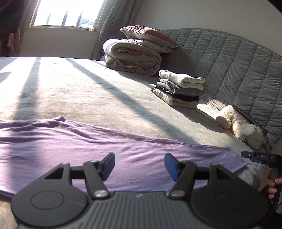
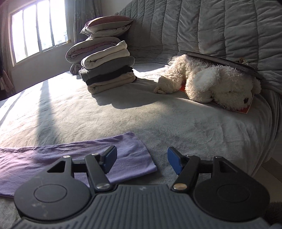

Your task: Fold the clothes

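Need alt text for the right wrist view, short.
An open right gripper hovers over the end of a purple garment lying flat on a grey bed, holding nothing. Behind it stand a stack of folded clothes, a white plush dog and a rolled quilt with a pillow on top, by a sunlit window.

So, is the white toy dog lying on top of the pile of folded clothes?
No, the toy dog lies on the bed, apart from the pile of folded clothes.

Harsh window (image 1: 67, 13) glare, long barred shadows, fisheye-warped edges, sharp focus.
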Demonstrator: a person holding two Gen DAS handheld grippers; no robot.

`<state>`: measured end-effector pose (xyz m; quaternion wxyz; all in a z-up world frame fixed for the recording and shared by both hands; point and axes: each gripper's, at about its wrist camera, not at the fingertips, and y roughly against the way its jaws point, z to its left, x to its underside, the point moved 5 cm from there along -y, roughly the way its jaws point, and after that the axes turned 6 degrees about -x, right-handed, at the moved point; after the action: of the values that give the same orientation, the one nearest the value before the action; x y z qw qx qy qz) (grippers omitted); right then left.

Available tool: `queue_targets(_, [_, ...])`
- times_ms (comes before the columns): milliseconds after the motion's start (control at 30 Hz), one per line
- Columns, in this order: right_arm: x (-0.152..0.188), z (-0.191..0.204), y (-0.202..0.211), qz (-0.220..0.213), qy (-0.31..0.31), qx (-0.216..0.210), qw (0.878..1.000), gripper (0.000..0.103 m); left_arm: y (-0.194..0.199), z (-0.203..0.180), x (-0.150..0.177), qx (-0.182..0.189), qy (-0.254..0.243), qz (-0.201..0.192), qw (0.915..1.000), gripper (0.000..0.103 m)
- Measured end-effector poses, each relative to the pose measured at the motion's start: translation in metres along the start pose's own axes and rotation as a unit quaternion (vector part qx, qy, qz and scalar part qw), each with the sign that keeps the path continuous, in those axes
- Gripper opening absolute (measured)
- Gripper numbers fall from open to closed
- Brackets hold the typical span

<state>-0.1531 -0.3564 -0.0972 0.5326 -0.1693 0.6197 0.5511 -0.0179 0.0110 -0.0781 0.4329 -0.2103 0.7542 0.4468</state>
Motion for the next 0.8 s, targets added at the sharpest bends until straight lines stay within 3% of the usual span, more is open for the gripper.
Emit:
queue_targets(200, [0.009,0.003,-0.017,0.034,-0.005,0.000,0.999,0.066,0.013,0.011,-0.006,0.001,0.028,0.005,0.9996,0.063])
queue_targets(267, [0.016,0.009,-0.020,0.042,0.012,0.012,0.999,0.053,0.016,0.017,-0.008,0.002,0.054,0.023,0.9983,0.064])
queue_targets(333, [0.014,0.017,-0.021,0.043,0.010,0.000,0.999,0.023,0.015,0.023,-0.011,0.003,0.075,0.051,0.9959,0.064])
queue_targets(367, [0.014,0.020,-0.021,0.043,0.008,-0.006,0.999,0.015,0.015,0.026,-0.013,0.004,0.079,0.064,0.9948,0.064])
queue_targets(500, [0.003,0.042,-0.020,0.041,-0.001,-0.039,0.998,0.011,0.016,0.038,-0.023,0.015,0.075,0.087,0.9933,0.068])
queue_targets(567, [-0.004,0.057,-0.019,0.039,-0.001,-0.061,0.997,0.011,0.013,0.049,-0.023,0.035,0.100,0.091,0.9902,0.070])
queue_targets(667, [-0.015,0.094,-0.018,0.042,0.017,-0.106,0.993,0.011,0.000,0.067,-0.012,0.087,0.185,0.095,0.9741,0.070])
queue_targets(800, [-0.020,0.159,-0.017,0.060,0.053,-0.177,0.981,0.011,-0.027,0.073,-0.005,0.147,0.269,0.135,0.9423,0.066])
